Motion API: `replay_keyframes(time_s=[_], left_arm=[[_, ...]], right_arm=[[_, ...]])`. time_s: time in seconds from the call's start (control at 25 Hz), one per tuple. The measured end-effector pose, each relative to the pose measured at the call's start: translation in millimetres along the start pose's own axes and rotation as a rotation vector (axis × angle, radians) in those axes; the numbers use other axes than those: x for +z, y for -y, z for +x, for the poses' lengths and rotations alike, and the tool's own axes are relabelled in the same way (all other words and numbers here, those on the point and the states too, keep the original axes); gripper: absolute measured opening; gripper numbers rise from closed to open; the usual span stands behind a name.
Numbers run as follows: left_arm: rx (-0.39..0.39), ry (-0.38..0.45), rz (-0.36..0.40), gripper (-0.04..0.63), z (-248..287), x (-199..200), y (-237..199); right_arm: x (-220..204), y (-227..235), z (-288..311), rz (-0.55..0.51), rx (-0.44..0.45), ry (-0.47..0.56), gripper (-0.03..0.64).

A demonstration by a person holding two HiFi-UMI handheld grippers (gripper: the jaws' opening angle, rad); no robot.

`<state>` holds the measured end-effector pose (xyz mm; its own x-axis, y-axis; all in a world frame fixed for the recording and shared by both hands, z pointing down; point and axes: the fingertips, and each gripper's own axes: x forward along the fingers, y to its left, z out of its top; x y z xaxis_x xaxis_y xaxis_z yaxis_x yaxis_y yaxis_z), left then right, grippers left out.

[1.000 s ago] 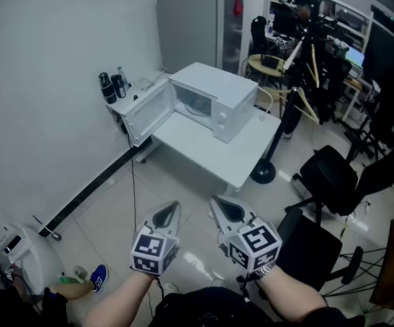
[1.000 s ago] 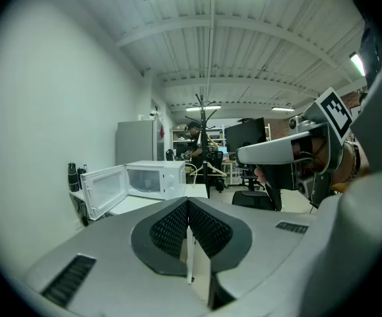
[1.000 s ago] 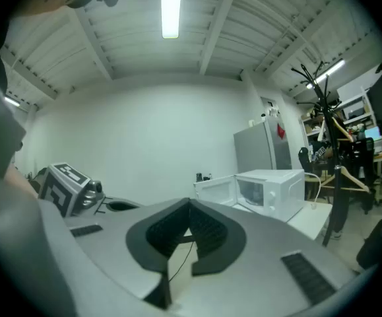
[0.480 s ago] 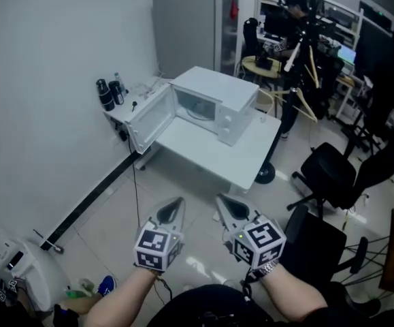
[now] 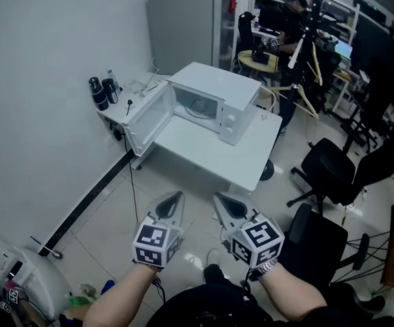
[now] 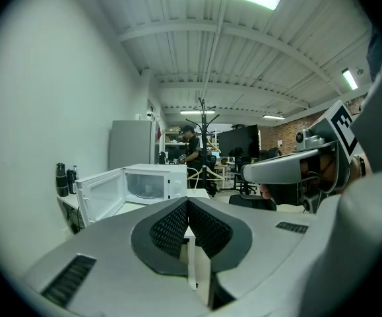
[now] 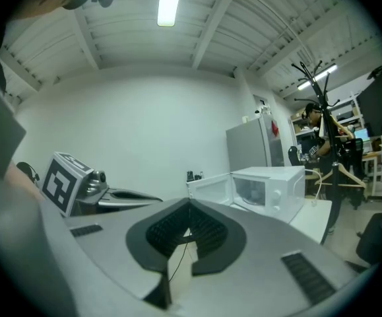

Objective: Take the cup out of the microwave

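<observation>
Cup: I can't make it out inside the open microwave (image 5: 214, 104).
Probably light, stiff; I'd pinch its rim. Left gripper (image 5: 176, 197), right gripper (image 5: 218, 198): pressed together, empty.

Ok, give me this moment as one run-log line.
stage: not yet at microwave | door: open | left gripper: shut, empty | right gripper: shut, empty | cup: not made out
</observation>
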<state>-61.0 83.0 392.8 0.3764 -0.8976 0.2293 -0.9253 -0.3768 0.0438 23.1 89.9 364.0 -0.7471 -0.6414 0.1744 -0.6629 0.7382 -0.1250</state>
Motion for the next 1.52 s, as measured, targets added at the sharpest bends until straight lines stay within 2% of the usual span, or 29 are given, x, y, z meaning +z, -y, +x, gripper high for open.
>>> replay_keyframes(time_s=[0.2, 0.68, 0.96, 1.52], left_arm=[[0.002, -0.009, -0.001, 0.0, 34.2, 2.9, -21.8], [0.049, -0.041, 0.007, 0.0, 152.1, 22.0, -64.9], [0.081, -0.041, 0.003, 0.0, 197.6, 33.0, -87.6], [0.024, -0.061, -0.023, 0.002, 298.6, 26.0, -154.1]], right_arm=[[0.1, 24.6, 33.7, 0.009, 0.008, -0.003, 0.018], [9.1, 118.3, 109.4, 0.037, 0.067, -0.037, 0.018], [15.3, 144.4, 141.7, 0.021, 0.105, -0.052, 0.018], [9.1, 194.9, 228.2, 0.036, 0.069, -0.104, 0.018]])
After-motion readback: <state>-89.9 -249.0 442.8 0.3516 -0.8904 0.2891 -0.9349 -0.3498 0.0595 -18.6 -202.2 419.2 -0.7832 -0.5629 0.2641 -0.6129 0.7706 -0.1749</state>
